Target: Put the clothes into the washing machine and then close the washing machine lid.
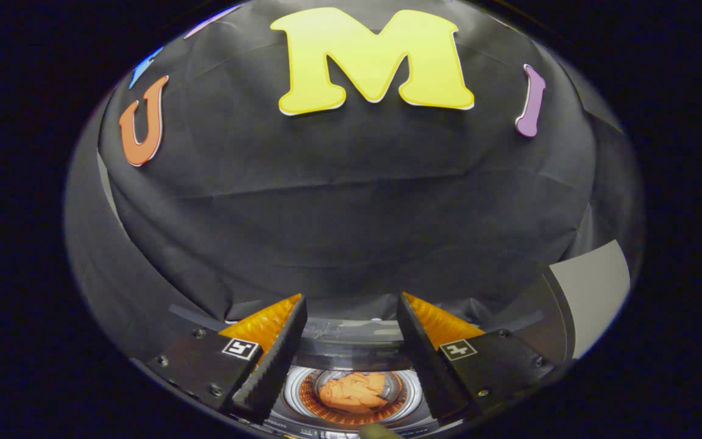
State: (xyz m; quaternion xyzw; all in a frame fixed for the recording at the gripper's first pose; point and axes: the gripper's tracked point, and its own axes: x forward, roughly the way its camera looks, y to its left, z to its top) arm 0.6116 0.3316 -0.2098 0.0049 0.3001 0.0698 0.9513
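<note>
Clothes point(354, 390) sit in the washing machine point(351, 347) drum, our tool point(351, 360) open and empty; next we close the lid point(588, 292).

Your fingers point(351, 317) stand apart over the washer point(351, 341), nothing between them. Its drum mouth lies unblocked, clothes point(354, 392) low inside.
</note>
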